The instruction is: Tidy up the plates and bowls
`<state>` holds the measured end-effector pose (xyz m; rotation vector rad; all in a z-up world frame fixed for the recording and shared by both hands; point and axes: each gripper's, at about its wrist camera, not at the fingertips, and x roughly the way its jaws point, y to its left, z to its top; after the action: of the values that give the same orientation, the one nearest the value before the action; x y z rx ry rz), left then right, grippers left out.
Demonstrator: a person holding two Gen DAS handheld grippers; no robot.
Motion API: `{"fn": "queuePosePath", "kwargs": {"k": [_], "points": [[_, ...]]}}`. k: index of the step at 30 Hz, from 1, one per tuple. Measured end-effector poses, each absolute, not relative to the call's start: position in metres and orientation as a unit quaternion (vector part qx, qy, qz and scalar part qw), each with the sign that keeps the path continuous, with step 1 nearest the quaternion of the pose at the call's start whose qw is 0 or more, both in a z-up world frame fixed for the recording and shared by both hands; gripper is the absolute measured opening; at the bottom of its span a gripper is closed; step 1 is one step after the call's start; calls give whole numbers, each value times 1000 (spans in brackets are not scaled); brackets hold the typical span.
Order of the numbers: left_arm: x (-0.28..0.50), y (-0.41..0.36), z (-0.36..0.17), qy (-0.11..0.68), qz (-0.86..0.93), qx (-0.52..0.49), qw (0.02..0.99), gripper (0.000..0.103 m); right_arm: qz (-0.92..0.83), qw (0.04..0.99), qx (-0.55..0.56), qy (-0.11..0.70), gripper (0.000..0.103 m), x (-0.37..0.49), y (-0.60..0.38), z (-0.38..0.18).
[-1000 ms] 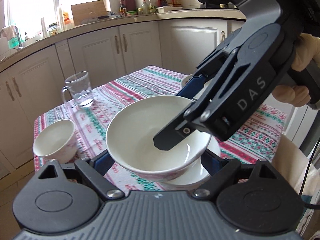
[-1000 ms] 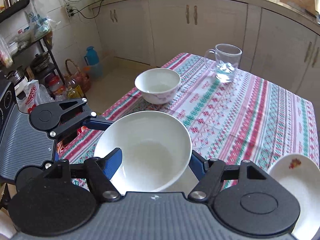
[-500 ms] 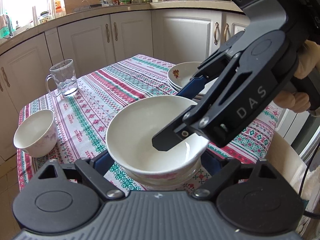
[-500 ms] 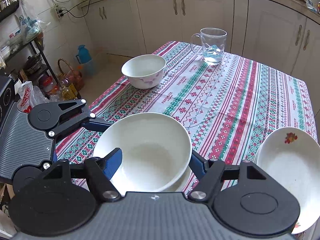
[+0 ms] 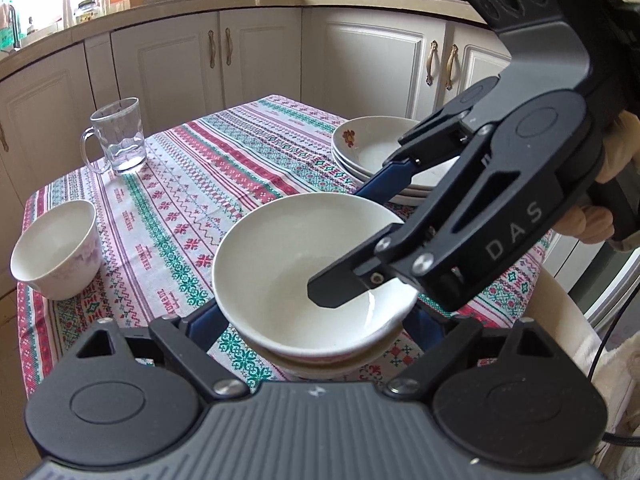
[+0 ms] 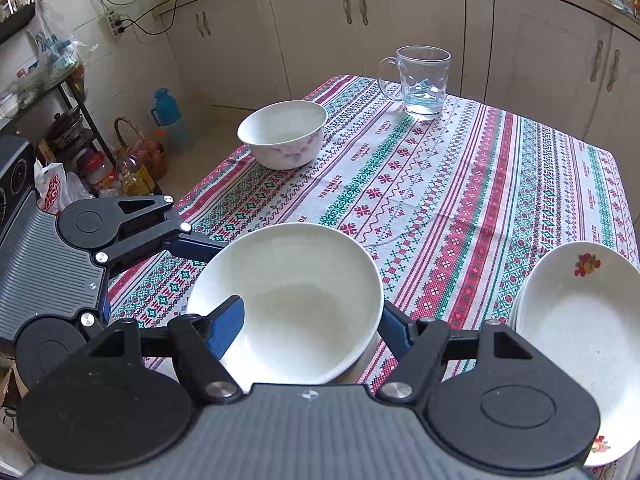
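Both grippers are gathered around one white bowl [image 5: 304, 264] near the front edge of the table, on the striped tablecloth [image 5: 208, 176]. This bowl sits nested in a second bowl [image 5: 340, 364], whose rim shows just beneath it. The right gripper [image 6: 312, 320] pinches the top bowl's wall: one blue finger [image 6: 226, 326] lies inside against the inner surface, the other presses from outside on the far side of the rim, so its jaws are clamped on the bowl. The left gripper [image 5: 320, 320] stands with its jaws spread wide, one blue finger on each side of the bowl stack down low; whether its pads [image 5: 208, 324] actually press on the china I cannot tell, as the bowl hides the contact. A hand [image 5: 592, 220] shows behind the right gripper's body. Just beyond, a stack of white plates [image 5: 372, 148] with a small flower mark rests on the cloth. Well apart, at the table's far left edge, stands another white bowl with pink flowers [image 6: 282, 134], and a glass mug [image 6: 422, 80] with a little water stands near the far corner.
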<state>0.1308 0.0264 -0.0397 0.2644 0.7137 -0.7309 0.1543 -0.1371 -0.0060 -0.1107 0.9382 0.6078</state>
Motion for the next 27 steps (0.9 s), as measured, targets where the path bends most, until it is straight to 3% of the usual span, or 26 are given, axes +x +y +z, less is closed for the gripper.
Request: {"fn": "queuePosePath", "kwargs": {"k": [5,9,17,27], "points": [[132,27,-40,342,-352,124,862,94,288,846,-51,446,78,155,-137,-7],[129,28,-39,336,-352,130,864,95,285,850,-51,441,92,153,-139,-7],[119,44,-31,329,-342,134,870,95,283,860,-60,421,103,151,-141,6],[125,102,-22,310,-246,117,911,96,305,862,-103,392,103,165,-119,36]]}}
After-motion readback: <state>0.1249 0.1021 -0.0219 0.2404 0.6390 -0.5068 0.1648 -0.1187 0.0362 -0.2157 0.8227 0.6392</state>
